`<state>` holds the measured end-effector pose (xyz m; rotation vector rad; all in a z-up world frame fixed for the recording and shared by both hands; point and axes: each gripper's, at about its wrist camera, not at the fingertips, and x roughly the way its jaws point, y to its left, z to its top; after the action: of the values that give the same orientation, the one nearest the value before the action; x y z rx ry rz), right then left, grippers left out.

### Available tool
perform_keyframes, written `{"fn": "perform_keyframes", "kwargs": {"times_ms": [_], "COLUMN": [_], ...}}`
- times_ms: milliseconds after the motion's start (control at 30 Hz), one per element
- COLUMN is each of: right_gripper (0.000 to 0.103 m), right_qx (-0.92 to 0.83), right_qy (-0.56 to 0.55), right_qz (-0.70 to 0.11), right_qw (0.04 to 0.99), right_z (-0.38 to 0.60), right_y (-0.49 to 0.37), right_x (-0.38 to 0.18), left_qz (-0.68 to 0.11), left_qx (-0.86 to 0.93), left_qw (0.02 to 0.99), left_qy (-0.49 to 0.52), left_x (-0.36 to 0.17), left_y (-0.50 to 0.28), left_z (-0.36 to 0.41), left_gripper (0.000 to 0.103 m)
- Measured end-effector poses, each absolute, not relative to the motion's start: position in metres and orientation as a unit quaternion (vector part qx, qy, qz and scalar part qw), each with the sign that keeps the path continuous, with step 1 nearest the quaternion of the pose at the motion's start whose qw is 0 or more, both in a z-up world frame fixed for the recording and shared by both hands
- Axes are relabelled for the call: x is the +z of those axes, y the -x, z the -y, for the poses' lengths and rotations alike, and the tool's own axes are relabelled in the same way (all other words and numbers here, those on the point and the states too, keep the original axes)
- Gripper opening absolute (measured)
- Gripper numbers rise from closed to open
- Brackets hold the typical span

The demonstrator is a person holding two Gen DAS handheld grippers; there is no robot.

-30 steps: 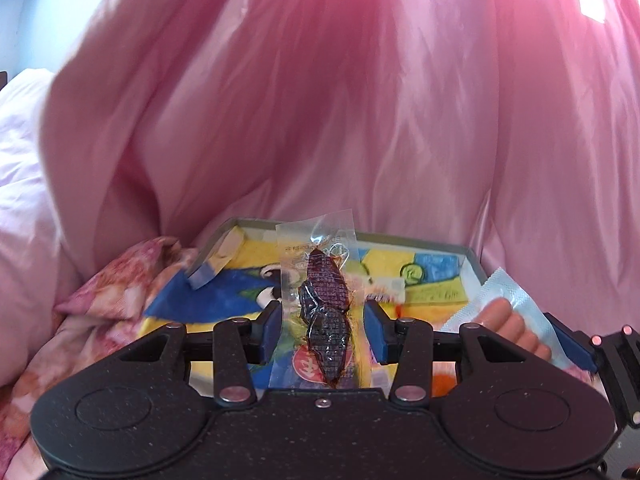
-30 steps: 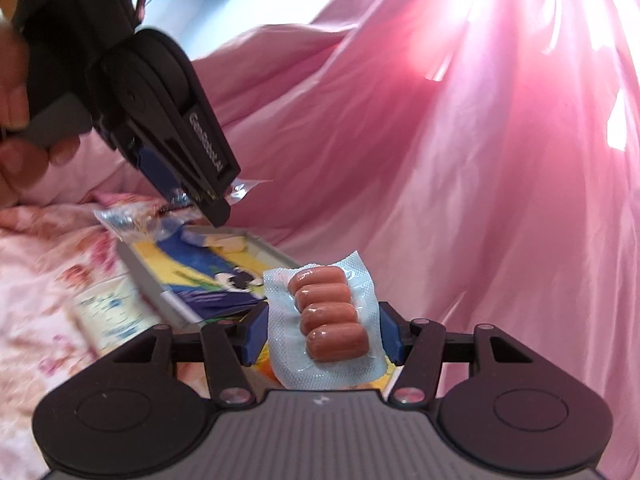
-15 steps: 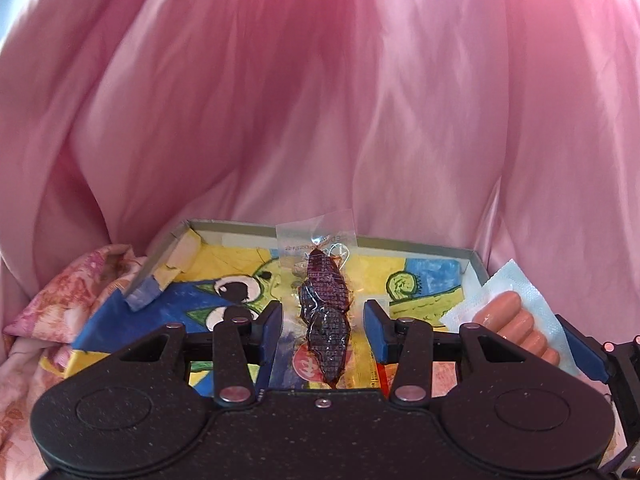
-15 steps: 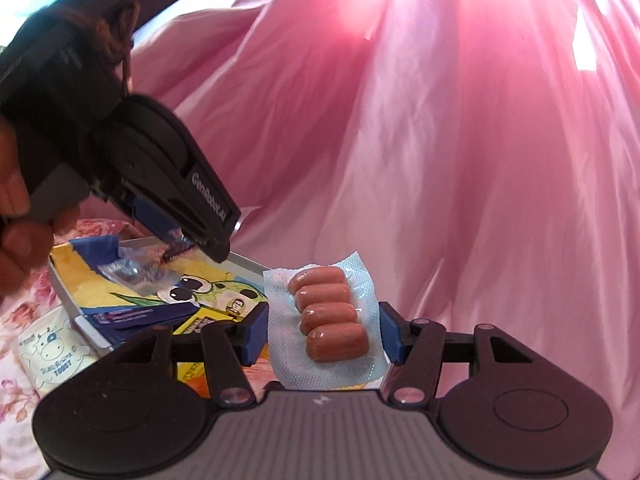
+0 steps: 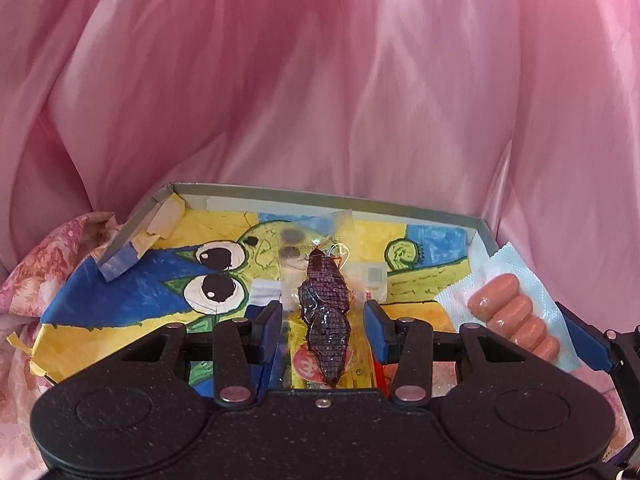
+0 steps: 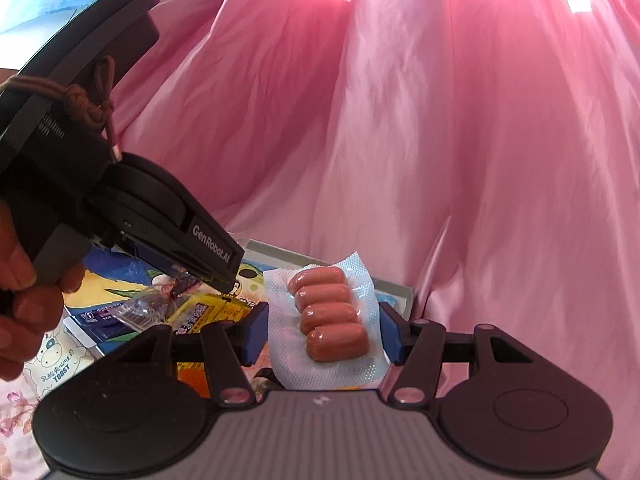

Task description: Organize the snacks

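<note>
My left gripper point(image 5: 323, 326) is shut on a clear packet of dark dried meat point(image 5: 324, 316), held over a shallow box point(image 5: 320, 197) lined with a yellow and blue cartoon drawing. My right gripper point(image 6: 322, 332) is shut on a pale blue pack of small sausages point(image 6: 328, 312), held over the box's right end point(image 6: 404, 292). The sausage pack also shows at the right of the left wrist view point(image 5: 512, 316). The left gripper shows in the right wrist view point(image 6: 208, 276) with its meat packet point(image 6: 160, 300). Flat snack packets lie in the box under both grippers.
A pink satin curtain point(image 5: 320, 80) hangs right behind the box. Floral bedding point(image 5: 36, 280) lies to the left. A white toast packet point(image 6: 56, 364) lies outside the box at its near left. The box's left wall point(image 5: 132, 244) is bent outward and taped.
Both grippers have moved forward and over the box, each still holding its packet. The box now fills more of both views.
</note>
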<state>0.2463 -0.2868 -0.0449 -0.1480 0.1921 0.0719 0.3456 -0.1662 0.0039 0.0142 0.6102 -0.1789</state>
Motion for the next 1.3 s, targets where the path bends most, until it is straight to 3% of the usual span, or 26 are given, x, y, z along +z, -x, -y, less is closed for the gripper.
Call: {"fn": "perform_keyframes", "kwargs": {"times_ms": [600, 800, 1133, 1300], "right_gripper": [0.064, 0.066, 0.091, 0.103], "right_qx": [0.054, 0.052, 0.039, 0.023], "right_qy": [0.043, 0.048, 0.040, 0.033], "right_qz": [-0.127, -0.124, -0.086, -0.051], "right_qw": [0.990, 0.990, 0.995, 0.998], "right_z": [0.293, 0.291, 0.293, 0.290], "right_y": [-0.270, -0.268, -0.240, -0.210], "right_x": [-0.052, -0.054, -0.029, -0.013], "left_qz": [-0.330, -0.332, -0.271, -0.231], "left_qx": [-0.084, -0.079, -0.065, -0.059], "left_qw": [0.940, 0.940, 0.957, 0.966], "left_qy": [0.003, 0.022, 0.081, 0.101], "left_x": [-0.008, -0.005, 0.028, 0.048], "left_y": [-0.361, -0.359, -0.326, -0.297], "left_z": [0.165, 0.160, 0.132, 0.112], "left_gripper": [0.048, 0.063, 0.089, 0.091]}}
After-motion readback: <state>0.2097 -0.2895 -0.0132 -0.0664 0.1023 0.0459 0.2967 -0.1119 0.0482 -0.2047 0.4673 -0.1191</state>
